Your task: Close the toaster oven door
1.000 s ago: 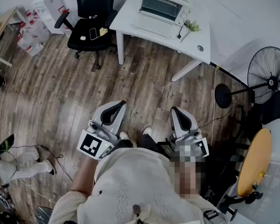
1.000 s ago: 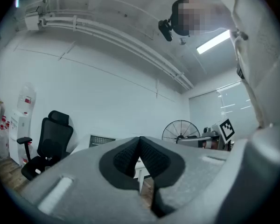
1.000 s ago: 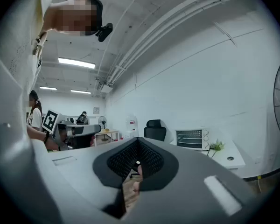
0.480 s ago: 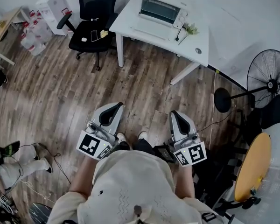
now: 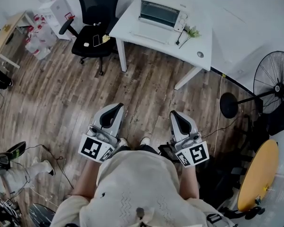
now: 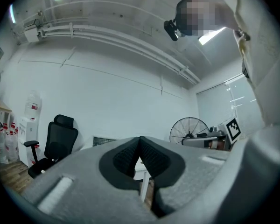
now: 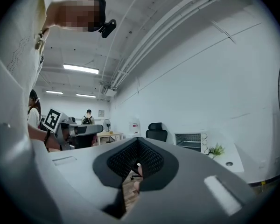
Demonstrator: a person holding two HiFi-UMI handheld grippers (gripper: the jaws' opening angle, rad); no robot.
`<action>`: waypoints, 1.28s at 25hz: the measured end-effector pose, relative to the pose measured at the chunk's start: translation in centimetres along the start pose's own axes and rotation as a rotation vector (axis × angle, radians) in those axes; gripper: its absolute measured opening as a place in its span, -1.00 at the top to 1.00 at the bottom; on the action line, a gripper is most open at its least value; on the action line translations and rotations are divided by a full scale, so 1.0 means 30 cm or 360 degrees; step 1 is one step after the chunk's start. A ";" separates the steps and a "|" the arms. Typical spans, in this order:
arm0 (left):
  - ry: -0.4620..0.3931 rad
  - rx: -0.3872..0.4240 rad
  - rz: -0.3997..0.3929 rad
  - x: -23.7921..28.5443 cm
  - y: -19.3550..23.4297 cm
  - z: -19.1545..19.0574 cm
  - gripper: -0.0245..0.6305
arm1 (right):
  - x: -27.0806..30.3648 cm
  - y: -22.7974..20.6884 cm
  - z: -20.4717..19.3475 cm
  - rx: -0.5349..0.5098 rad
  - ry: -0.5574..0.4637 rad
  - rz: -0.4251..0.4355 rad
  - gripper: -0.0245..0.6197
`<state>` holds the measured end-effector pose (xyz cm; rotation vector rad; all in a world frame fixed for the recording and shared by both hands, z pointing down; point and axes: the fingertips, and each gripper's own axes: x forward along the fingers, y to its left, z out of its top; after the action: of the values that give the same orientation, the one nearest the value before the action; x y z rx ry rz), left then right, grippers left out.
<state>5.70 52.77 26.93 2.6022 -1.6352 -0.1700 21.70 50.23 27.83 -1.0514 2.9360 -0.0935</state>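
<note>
The white toaster oven stands on the white table at the far end of the room. Its door appears folded down flat in front of it. The right gripper view shows the toaster oven small and distant. My left gripper and right gripper are held close to the body over the wood floor, well short of the table. In the left gripper view the left gripper has its pads pressed together with nothing between them. The right gripper is the same in its own view.
A black office chair stands left of the table, and a small plant sits beside the oven. A standing fan and a round yellow table are at the right. Cables and another person's leg lie at lower left.
The head view has shifted slightly, so the table sits a bit higher in the picture. Both grippers stay shut near the body, barely moved.
</note>
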 end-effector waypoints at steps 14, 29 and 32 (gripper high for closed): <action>0.0021 -0.0013 0.0138 0.147 -0.082 -0.081 0.93 | -0.044 -0.211 -0.038 0.0021 0.0027 0.0074 0.90; 0.0012 -0.0018 -0.0021 0.445 0.318 -0.062 0.93 | 0.322 -0.360 -0.047 -0.0005 0.0064 -0.0173 0.90; -0.0013 -0.0002 -0.0082 0.528 0.425 -0.027 0.93 | 0.435 -0.386 -0.040 -0.0012 0.0066 -0.0220 0.89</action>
<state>1.23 32.95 28.22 2.6482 -1.5708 -0.1843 18.89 33.07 29.75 -1.2677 2.8988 -0.1079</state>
